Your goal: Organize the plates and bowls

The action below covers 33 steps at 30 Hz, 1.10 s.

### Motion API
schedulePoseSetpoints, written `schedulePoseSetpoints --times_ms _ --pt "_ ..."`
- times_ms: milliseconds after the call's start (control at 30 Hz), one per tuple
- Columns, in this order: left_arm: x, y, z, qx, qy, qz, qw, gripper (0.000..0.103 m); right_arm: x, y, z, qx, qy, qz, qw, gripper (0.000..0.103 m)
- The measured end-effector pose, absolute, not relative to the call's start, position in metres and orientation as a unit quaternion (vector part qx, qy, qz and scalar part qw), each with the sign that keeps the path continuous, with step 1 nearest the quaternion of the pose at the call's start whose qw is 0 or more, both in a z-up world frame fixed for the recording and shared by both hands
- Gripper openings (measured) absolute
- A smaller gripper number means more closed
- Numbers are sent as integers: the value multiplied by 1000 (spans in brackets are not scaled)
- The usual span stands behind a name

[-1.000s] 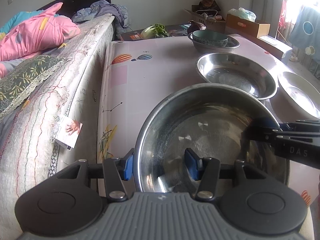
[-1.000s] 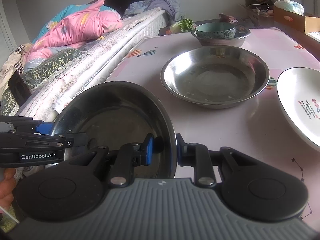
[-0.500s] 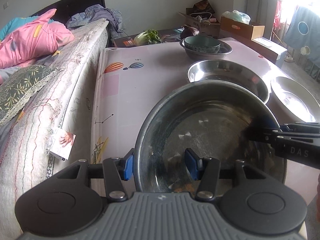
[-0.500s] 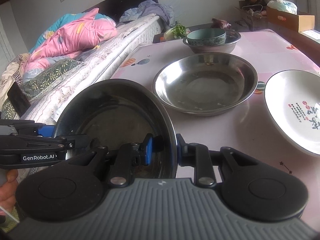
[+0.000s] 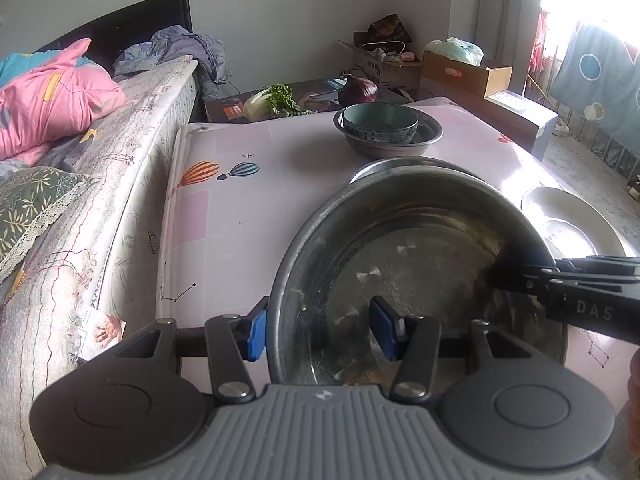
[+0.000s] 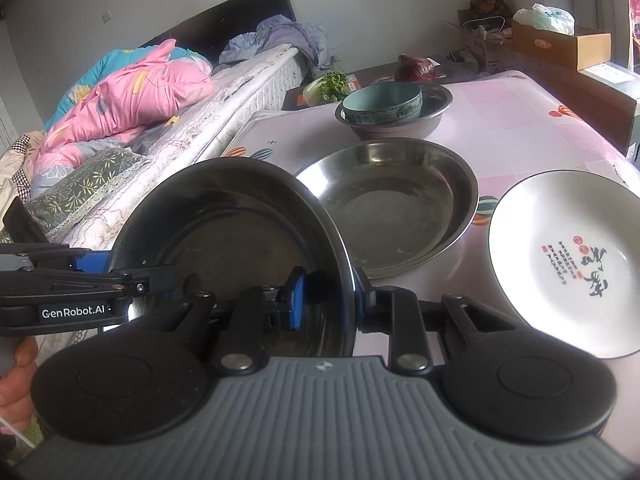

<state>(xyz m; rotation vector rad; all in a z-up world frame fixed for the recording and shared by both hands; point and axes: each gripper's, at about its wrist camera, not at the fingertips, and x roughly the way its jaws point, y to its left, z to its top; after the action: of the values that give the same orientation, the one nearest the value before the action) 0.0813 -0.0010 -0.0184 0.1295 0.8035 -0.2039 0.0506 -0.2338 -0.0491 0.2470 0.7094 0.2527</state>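
Above the desk's (image 6: 520,120) near edge, both grippers clamp one steel bowl (image 5: 420,264): left gripper (image 5: 320,330) on its left rim, right gripper (image 6: 328,300) on its right. Straight ahead lies the empty basin (image 6: 392,204), its likely nest.

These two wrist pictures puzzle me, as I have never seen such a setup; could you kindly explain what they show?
There is no robot here. A person holds a two-finger tool in each hand, each with a camera looking along its fingers. Both tools carry one steel basin together: the left tool straddles its near rim, the right tool pinches the opposite rim. On the pink table lie a second steel basin, a white plate, and a green bowl sitting inside a grey bowl.
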Motion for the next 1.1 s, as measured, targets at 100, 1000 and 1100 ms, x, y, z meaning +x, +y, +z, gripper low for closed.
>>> schedulePoseSetpoints --times_ms 100,1000,1100 --pt "87 -4 -17 62 389 -103 913 52 55 -239 -46 124 343 117 924 24" --pt "153 -27 -25 33 406 -139 903 52 105 -264 -43 131 364 71 919 26" --pt "161 -30 -30 31 414 -142 899 52 113 -267 -47 131 371 66 917 26"
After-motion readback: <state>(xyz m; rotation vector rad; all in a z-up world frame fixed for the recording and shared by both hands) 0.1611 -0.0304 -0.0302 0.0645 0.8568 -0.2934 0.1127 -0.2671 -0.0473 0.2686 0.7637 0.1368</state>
